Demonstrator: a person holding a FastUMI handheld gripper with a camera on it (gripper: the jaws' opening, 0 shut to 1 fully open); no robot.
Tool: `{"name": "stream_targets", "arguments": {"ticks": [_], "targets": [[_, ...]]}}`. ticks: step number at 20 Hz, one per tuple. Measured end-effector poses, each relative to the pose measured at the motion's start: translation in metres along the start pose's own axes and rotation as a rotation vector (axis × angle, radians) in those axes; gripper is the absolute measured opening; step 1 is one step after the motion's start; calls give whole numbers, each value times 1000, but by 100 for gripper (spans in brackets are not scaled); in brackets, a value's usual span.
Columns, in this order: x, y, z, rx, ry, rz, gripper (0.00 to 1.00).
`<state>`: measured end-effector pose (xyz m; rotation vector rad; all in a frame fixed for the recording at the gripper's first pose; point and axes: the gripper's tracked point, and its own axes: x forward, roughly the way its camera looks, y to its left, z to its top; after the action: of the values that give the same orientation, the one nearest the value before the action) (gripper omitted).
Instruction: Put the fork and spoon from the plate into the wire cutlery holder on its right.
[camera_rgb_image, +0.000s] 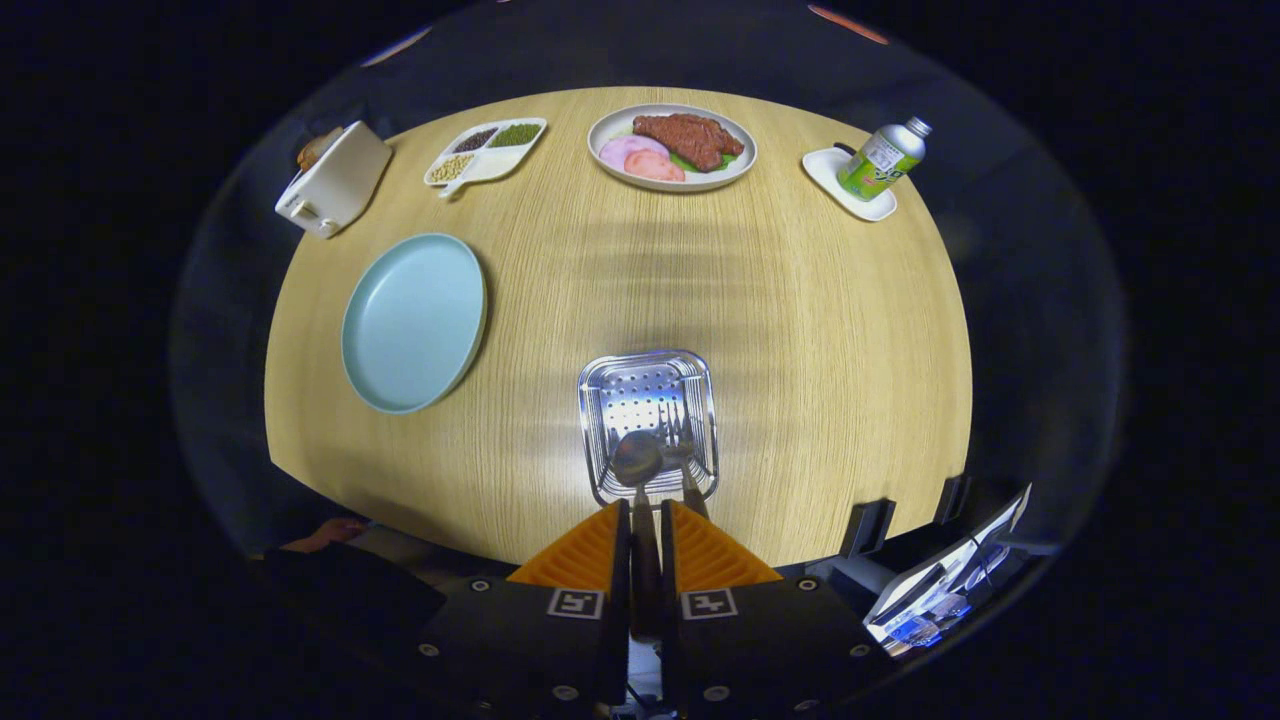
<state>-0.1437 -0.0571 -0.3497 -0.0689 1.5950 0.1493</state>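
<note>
Orange ribbed fingers (646, 520) pinch the metal spoon (637, 462) above the square wire cutlery holder (648, 385); its handle may slip, clipping the steel fork (681, 450).

Gripper (645, 515) pinches spoon (638, 470) over wire cutlery holder (648, 385); fork (685, 455) crowds its near side. Bare table (800, 300) beyond; blue plate (413, 322) well left.
</note>
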Motion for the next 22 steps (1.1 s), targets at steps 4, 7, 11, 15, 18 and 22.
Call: {"name": "stream_targets", "arguments": {"ticks": [4, 7, 11, 15, 18, 22], "targets": [[-20, 2, 36, 51, -163, 45, 15], [-51, 9, 71, 124, -342, 114, 23], [-118, 10, 124, 147, -664, 187, 26], [-201, 6, 162, 115, -994, 196, 42], [-259, -1, 174, 67, -1209, 143, 66], [-310, -7, 181, 83, -1393, 155, 87]]}}
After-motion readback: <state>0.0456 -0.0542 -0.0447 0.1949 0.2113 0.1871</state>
